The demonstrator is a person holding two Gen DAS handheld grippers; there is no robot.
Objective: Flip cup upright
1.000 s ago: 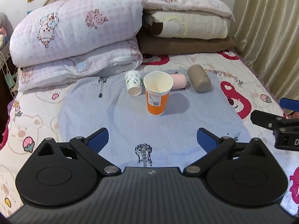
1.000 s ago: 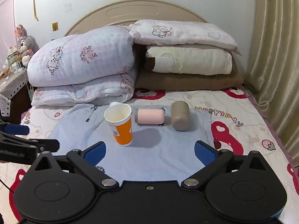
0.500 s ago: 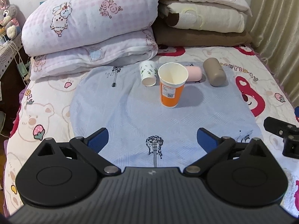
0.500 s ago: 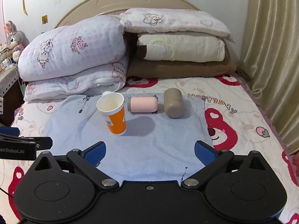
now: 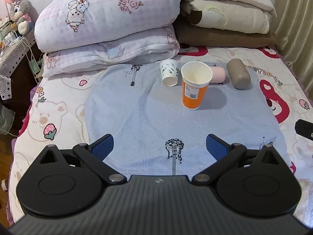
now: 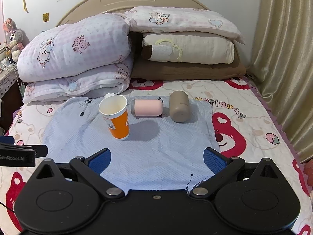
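Left wrist view shows the orange cup (image 5: 195, 87) upright at centre frame, three cups lying behind it. Both the left gripper (image 5: 159, 145) and right gripper (image 6: 156, 159) are spread, empty; approach the next cup's side wall gently, avoiding crushing.

Left tool (image 5: 159, 145) and right tool (image 6: 156, 159) both gape wide, holding nothing.

Black claw (image 5: 159, 144), blue pads (image 5: 102, 144)

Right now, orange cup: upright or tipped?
Upright. The orange cup stands on its narrow base on the blue cloth, open rim up, white inside visible. It looks empty.
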